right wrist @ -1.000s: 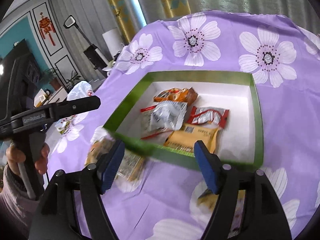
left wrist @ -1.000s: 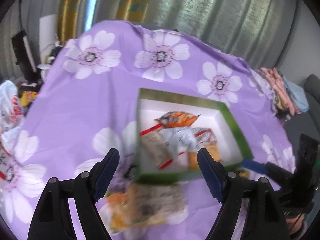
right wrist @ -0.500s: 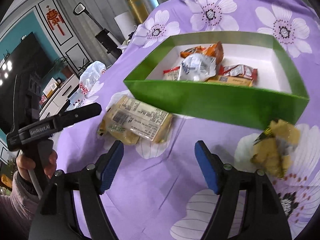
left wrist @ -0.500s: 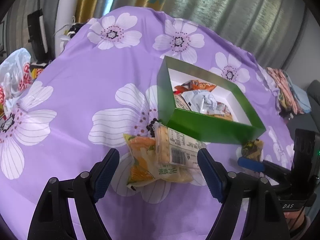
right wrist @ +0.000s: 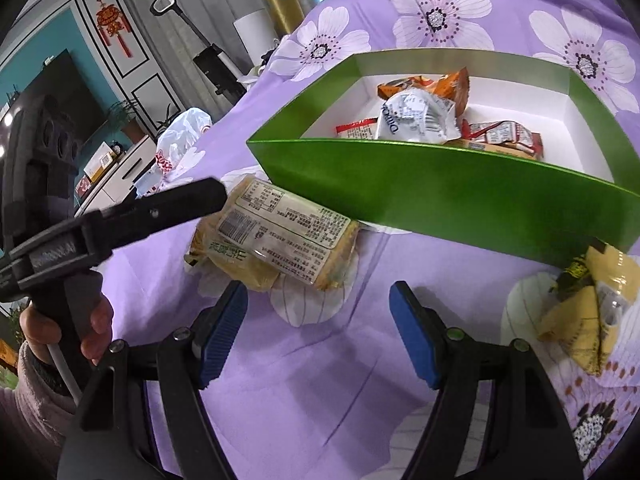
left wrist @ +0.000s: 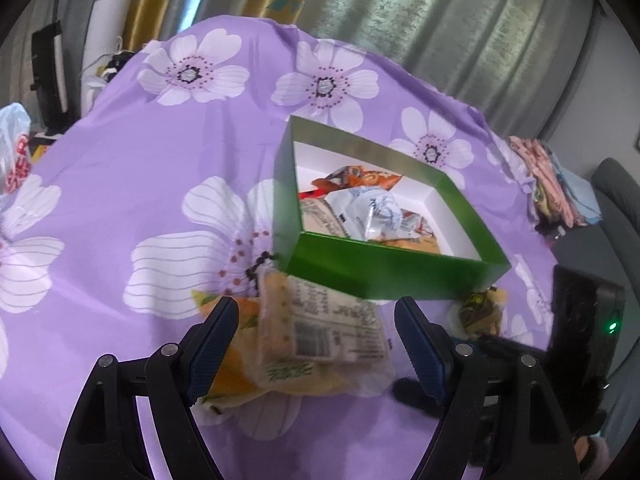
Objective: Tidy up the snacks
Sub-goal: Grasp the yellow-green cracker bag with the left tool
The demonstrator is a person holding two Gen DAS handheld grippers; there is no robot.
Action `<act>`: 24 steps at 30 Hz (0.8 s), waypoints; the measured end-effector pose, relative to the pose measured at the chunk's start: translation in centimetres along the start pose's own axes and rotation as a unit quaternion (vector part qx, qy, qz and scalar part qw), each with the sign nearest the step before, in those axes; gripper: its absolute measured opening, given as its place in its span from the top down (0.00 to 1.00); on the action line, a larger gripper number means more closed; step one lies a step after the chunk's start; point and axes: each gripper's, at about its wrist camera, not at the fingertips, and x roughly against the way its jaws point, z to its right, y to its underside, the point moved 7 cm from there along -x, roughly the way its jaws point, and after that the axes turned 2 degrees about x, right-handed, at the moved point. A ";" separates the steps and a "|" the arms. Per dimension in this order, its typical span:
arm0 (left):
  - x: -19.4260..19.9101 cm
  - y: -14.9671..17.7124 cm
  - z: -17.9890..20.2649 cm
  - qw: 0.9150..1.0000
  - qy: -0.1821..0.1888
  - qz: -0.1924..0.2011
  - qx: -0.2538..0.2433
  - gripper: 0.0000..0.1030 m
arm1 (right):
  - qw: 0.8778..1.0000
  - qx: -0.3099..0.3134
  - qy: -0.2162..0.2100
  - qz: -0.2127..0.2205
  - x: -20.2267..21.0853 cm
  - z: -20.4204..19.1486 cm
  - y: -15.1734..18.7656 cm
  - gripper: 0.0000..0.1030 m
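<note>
Left gripper: jaws standing wide apart, gripping nothing. A cracker packet with a barcode label is lying between the blue pads in the lower middle of the left wrist view; contact cannot be judged, as the packet is blurred. It is resting on an orange-yellow snack bag.

Right gripper: jaws likewise spread and empty, hovering over bare purple floral cloth at the bottom of the right wrist view. The same cracker packet is sitting just above its left pad, centre-left of the frame. A yellow wrapped snack is lying at the right edge, apart from the pads.

Green box is occupying the upper middle, its near wall just behind both loose snacks. Inside are lying an orange packet, a white packet and a red-edged packet.

At the left edge, a hand is holding the left gripper's handle.
</note>
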 end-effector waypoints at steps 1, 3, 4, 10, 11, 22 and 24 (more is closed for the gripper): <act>-0.2 0.1 0.0 1.000 0.002 -0.001 0.000 0.22 | 1.000 0.002 0.000 -0.004 -0.3 0.0 0.1 0.28; -0.6 0.2 -0.3 1.000 -0.001 -0.003 0.000 0.22 | 1.000 0.005 0.000 -0.009 -0.8 -0.1 0.2 0.28; -0.8 0.3 -0.5 1.000 -0.002 -0.006 0.002 0.22 | 1.000 0.005 -0.001 -0.011 -1.0 -0.1 0.2 0.28; -1.1 0.4 -0.6 1.000 0.003 -0.005 0.001 0.22 | 1.000 0.009 0.001 -0.014 -1.8 -0.1 -0.3 0.28; -1.3 0.5 -0.6 1.000 -0.001 -0.007 -0.001 0.22 | 1.000 0.011 0.001 -0.015 -1.9 -0.2 -0.3 0.29; -2.1 1.1 -0.9 1.000 -0.019 -0.018 -0.015 0.44 | 0.999 0.034 -0.004 -0.026 -3.1 -0.8 -1.1 0.39; -2.2 1.1 -1.1 1.000 -0.021 -0.021 -0.011 0.51 | 0.999 0.040 -0.005 -0.029 -3.3 -0.9 -1.3 0.43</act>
